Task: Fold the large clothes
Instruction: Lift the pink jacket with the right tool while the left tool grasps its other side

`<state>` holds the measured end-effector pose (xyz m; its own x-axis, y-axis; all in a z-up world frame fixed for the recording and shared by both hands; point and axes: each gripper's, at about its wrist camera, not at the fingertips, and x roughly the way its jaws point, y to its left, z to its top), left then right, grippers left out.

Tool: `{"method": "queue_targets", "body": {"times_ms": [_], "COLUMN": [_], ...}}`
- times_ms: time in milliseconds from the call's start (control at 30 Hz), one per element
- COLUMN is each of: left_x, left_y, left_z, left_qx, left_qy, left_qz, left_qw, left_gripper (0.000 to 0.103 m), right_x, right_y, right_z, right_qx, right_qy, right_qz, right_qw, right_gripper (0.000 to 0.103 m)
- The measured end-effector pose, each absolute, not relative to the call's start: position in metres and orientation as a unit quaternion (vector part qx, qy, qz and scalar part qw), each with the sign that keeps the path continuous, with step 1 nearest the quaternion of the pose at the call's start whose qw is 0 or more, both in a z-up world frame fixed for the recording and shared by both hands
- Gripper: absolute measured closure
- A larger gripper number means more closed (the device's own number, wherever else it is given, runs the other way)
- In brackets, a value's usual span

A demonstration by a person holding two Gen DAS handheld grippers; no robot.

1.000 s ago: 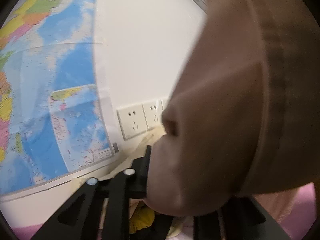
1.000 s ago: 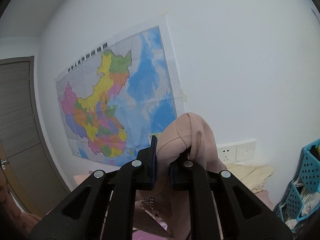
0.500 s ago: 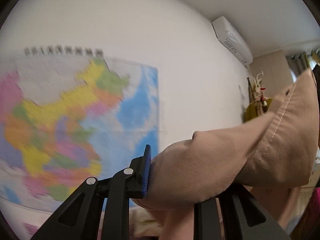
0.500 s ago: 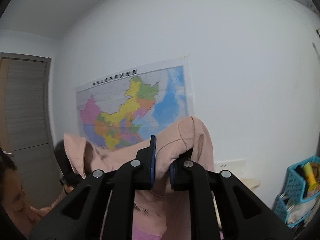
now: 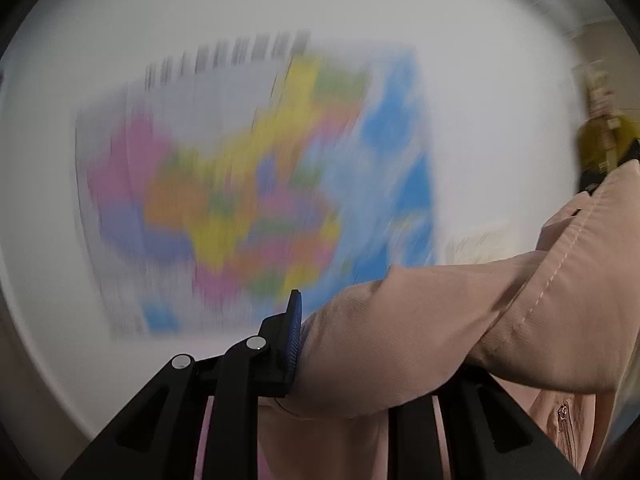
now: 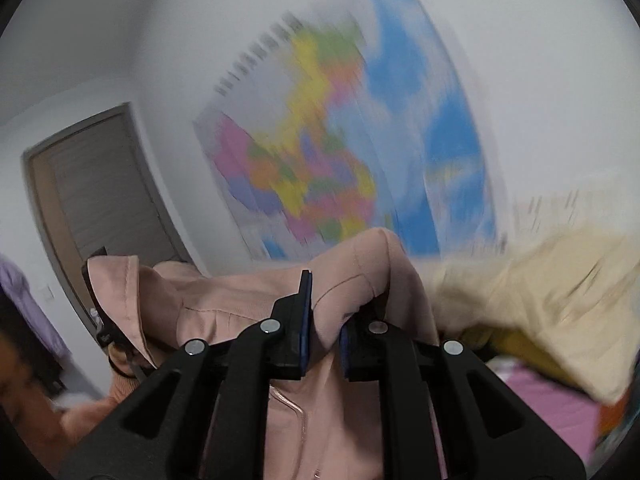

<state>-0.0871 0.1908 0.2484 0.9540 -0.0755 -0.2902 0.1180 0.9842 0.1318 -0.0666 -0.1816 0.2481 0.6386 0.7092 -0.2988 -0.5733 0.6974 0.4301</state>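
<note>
A large pale pink zip-up garment [image 6: 240,300] hangs stretched between my two grippers. In the right wrist view my right gripper [image 6: 325,320] is shut on a bunched fold of it, and the cloth drapes down below the fingers with its zipper [image 6: 288,400] showing. In the left wrist view my left gripper [image 5: 344,360] is shut on another thick fold of the pink garment [image 5: 440,320]. That fold hides the right finger and runs off to the right with a stitched seam. The garment's far corner [image 6: 116,276] is held up at the left of the right wrist view.
A coloured wall map [image 5: 248,192] fills the white wall ahead, blurred by motion. A brown door [image 6: 92,192] stands at the left. Cream cloth [image 6: 540,280] lies heaped on a pink surface [image 6: 552,396] at the right. A person's head [image 6: 24,368] is at the lower left.
The left gripper rose and swung from the wall sockets up to the map, still holding the fold. The right gripper dipped and rolled, which brought the cream cloth and pink surface into view.
</note>
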Motion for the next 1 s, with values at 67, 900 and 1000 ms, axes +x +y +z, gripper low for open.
{"method": "queue_targets", "body": {"times_ms": [67, 900, 1000], "left_x": [-0.029, 0.229, 0.203], "left_y": [0.204, 0.260, 0.278], "left_z": [0.204, -0.025, -0.007], "left_qx": [0.067, -0.018, -0.044], "left_qy": [0.218, 0.487, 0.448], "left_qz": [-0.016, -0.009, -0.046], "left_qw": [0.974, 0.873, 0.892], "left_gripper": [0.083, 0.057, 0.046], "right_x": [-0.011, 0.165, 0.128], "right_y": [-0.163, -0.133, -0.144], "right_z": [0.208, 0.029, 0.055], "right_qx": [0.164, 0.218, 0.136], "right_qy": [0.284, 0.469, 0.417], "right_qz": [0.349, 0.231, 0.209], "right_qw": [0.878, 0.824, 0.874], "right_gripper": [0.091, 0.033, 0.024]}}
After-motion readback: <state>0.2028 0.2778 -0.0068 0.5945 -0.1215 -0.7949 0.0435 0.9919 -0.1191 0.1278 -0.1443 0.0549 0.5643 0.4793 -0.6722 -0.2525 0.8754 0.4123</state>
